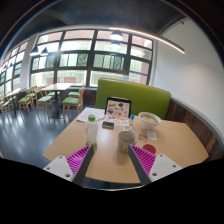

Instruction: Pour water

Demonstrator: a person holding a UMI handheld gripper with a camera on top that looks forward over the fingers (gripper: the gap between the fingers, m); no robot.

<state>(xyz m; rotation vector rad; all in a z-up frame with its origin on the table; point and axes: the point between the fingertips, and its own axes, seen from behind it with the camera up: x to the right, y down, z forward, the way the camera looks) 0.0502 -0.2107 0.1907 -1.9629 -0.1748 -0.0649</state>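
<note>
My gripper [110, 165] is open and empty, held above the near edge of a wooden table [105, 150]. Its magenta pads [78, 158] stand wide apart. A clear bottle with a green cap [91, 128] stands upright beyond the left finger. A grey cup [125, 140] stands just ahead of the fingers, closer to the right one. A clear glass vessel [149, 122] stands further back on the right.
A red round thing [149, 149] lies on the table by the right finger. A framed sign [118, 107] and small items stand at the table's far side. A green sofa [135, 97] is behind, with chairs and tables [45, 100] to the left under large windows.
</note>
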